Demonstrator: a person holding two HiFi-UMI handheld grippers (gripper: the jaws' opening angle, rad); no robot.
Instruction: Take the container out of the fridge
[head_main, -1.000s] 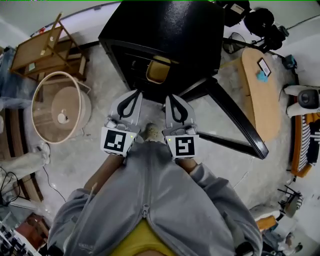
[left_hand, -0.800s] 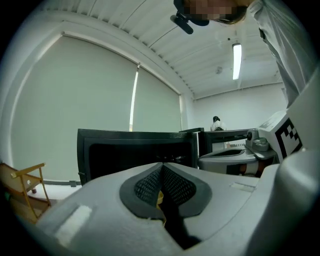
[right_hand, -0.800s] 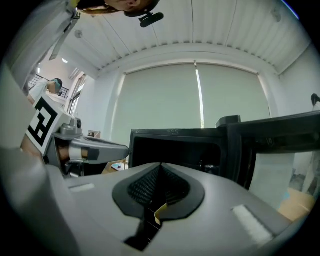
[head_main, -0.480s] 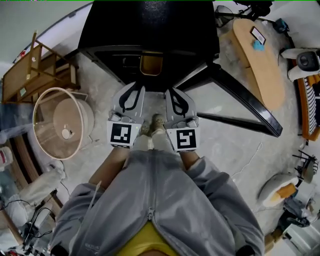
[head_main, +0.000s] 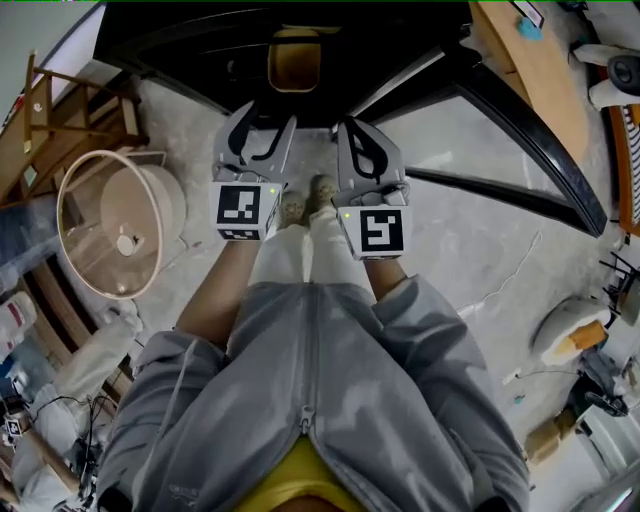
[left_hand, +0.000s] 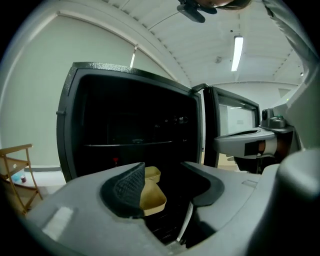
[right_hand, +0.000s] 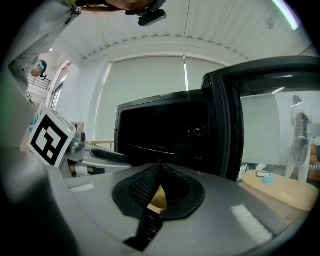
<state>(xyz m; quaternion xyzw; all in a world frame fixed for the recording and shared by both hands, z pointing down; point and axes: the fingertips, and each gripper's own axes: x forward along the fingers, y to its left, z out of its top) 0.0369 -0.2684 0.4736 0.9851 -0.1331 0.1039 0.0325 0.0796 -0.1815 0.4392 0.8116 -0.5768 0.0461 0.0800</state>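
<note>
Tan container (head_main: 293, 60) is seen low inside open fridge (head_main: 170, 35), ahead of both tongs. L tongs (head_main: 262, 125) just opened partway, nothing betw.; R tongs (head_main: 352, 128) shut. L should be widened and lined up w/ container rim before closing.

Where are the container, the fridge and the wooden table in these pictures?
container (head_main: 293, 62): head view, its tan inside
fridge (left_hand: 130, 120): left gripper view, its dark interior
wooden table (head_main: 540, 75): head view, its top

Left gripper (head_main: 266, 118) fingers just opening, empty, right gripper (head_main: 352, 128) fingers together.
</note>
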